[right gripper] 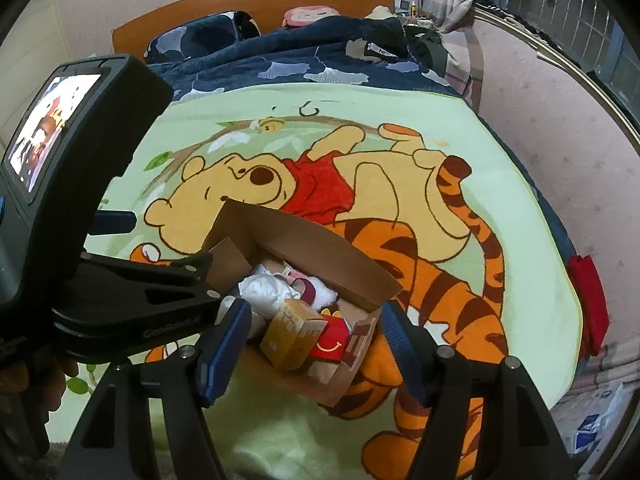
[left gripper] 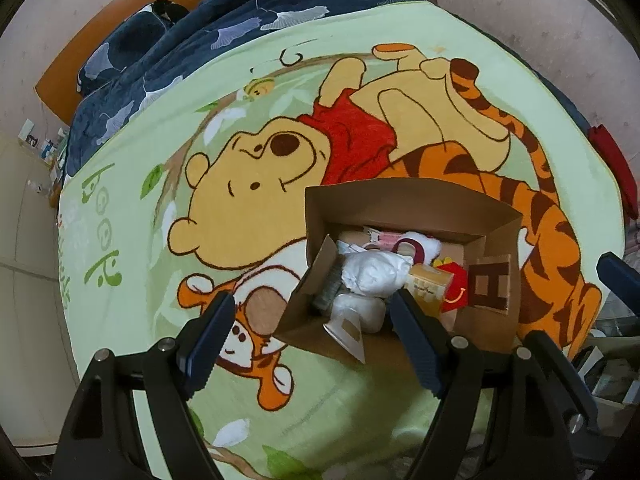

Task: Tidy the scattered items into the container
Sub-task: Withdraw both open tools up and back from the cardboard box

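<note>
An open cardboard box stands on a green cartoon blanket; it also shows in the right wrist view. Inside lie white crumpled bundles, a yellow carton, a red fries box and a white and pink plush. My left gripper is open and empty, held above the box's near edge. My right gripper is open and empty, above the box's near end, over the yellow carton. The left gripper's body shows at the left of the right wrist view.
A dark blue quilt and pillows lie at the head of the bed by an orange headboard. A red cloth hangs at the bed's right edge. Bags and clutter lie on the floor at the right.
</note>
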A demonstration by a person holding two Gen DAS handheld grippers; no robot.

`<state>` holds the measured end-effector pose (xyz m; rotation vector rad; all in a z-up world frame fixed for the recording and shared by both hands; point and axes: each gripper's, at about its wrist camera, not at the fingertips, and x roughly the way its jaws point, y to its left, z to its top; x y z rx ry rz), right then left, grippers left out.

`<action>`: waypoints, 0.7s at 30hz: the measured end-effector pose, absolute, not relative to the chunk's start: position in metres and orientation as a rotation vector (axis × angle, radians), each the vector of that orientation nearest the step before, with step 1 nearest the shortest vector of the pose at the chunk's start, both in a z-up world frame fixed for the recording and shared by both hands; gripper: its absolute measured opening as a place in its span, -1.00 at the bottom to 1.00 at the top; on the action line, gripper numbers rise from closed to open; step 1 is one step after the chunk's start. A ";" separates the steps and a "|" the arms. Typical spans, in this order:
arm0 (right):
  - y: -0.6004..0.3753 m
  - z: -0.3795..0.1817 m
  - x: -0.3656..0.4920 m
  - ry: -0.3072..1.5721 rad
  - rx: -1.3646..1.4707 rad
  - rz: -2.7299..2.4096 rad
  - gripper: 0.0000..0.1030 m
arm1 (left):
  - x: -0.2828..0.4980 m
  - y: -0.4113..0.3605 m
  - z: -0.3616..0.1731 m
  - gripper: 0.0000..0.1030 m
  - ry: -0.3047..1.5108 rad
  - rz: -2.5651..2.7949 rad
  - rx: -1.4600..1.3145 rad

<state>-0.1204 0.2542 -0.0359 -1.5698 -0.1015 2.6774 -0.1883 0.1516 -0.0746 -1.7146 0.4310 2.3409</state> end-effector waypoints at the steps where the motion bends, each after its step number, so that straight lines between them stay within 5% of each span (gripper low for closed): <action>1: 0.254 -0.035 -0.118 -0.100 -1.566 2.678 0.34 | -0.186 0.151 -0.073 0.57 0.423 2.343 -1.711; 4: 0.256 -0.030 -0.112 -0.074 -1.556 2.684 0.36 | -0.180 0.150 -0.066 0.61 0.400 2.350 -1.703; 7: 0.259 -0.025 -0.106 -0.035 -1.540 2.682 0.62 | -0.172 0.148 -0.059 0.65 0.376 2.367 -1.682; 21: 0.274 -0.010 -0.069 0.056 -1.470 2.660 0.82 | -0.139 0.143 -0.031 0.81 0.313 2.434 -1.612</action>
